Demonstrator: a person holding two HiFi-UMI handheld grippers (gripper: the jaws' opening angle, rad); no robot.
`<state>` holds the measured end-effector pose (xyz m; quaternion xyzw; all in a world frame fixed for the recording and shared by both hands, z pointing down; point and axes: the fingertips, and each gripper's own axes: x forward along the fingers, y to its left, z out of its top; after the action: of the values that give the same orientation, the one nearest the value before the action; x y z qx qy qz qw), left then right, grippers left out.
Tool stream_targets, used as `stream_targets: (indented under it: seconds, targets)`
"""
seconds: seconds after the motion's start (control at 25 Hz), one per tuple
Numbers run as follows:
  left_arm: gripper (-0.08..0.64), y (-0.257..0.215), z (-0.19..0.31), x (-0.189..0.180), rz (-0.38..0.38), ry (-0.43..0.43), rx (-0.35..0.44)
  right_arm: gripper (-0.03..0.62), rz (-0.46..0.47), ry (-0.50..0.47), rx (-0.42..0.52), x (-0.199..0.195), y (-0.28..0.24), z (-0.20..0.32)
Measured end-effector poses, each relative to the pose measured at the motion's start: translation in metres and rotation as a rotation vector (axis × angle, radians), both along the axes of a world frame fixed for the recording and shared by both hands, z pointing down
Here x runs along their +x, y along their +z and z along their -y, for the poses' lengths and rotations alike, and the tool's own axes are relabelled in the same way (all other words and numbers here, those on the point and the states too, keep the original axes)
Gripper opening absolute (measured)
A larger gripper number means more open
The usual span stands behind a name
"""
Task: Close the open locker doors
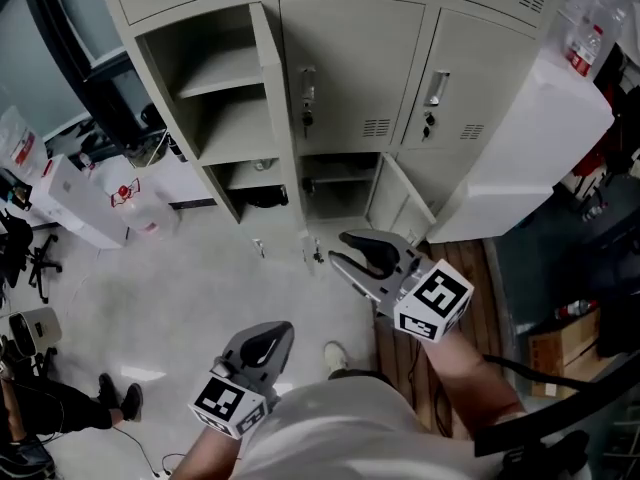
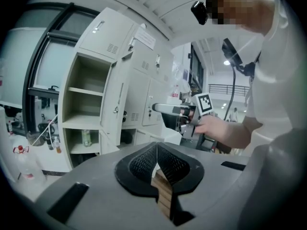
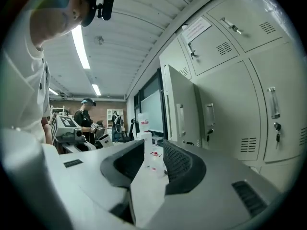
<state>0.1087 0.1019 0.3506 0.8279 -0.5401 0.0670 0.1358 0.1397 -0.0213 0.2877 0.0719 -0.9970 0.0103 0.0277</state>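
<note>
Showing two doors of the beige sheet-metal locker bank [image 1: 350, 58] standing open. The tall upper-left locker door [image 1: 266, 68] is swung out edge-on beside its shelved compartment. The small lower locker door [image 1: 402, 204], near the floor, is angled out to the right. Neither tool touches a door.

Hazards, as judged: a door pushed too hard could bounce back off its frame and stay unlatched. The spread jaws of the right tool could snag a door edge or a handle on the neighbouring closed doors. The low door calls for a downward reach, where a glancing push might slide off it. Whether either door has a catch that must click home is unclear in these dim views.

The right tool [image 1: 342, 248] is held roughly level before the lockers, jaws well apart, with nothing between them. The left tool [image 1: 272, 336], lower and nearer the body, has its jaws pressed together and is empty.
</note>
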Motion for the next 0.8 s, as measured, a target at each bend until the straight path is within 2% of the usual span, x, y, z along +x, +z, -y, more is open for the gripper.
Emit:
stream_targets:
  seconds: [0.36,0.52,0.8]
  targets:
    - [0.012,0.004,0.058,-0.015,-0.001,-0.112,-0.006,0.089,0.039,-0.157,0.038,-0.042,-0.021,0.06]
    - [0.012,0.004,0.066,-0.021,-0.003,-0.133,-0.007,0.126,0.044,-0.223,0.038,-0.057,-0.029,0.07]
    - [0.012,0.006,0.078,-0.041,-0.011,-0.125,0.001,0.141,0.057,-0.29,0.047,-0.081,-0.039,0.08]
